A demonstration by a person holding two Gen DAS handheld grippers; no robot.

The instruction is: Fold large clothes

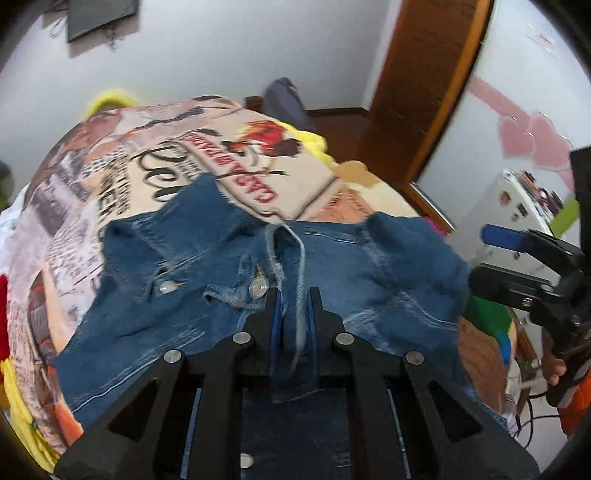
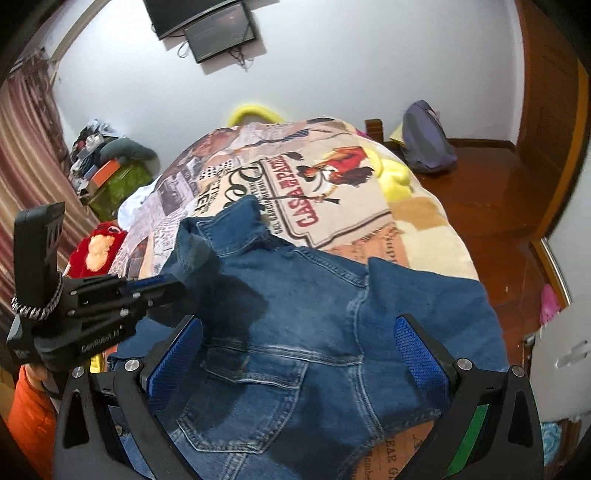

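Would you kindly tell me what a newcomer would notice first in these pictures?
Blue jeans sprawl across the middle, over a bedspread printed with a poster and red lettering. The left gripper is pinched shut on denim, while the right gripper stands wide open above a back pocket.

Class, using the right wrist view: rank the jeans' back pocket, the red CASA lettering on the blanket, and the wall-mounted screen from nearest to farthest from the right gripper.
1. Back pocket on the jeans, between the right gripper fingers.
2. CASA lettering, mid-blanket, beyond the jeans.
3. Wall-mounted screen, high on the far wall.
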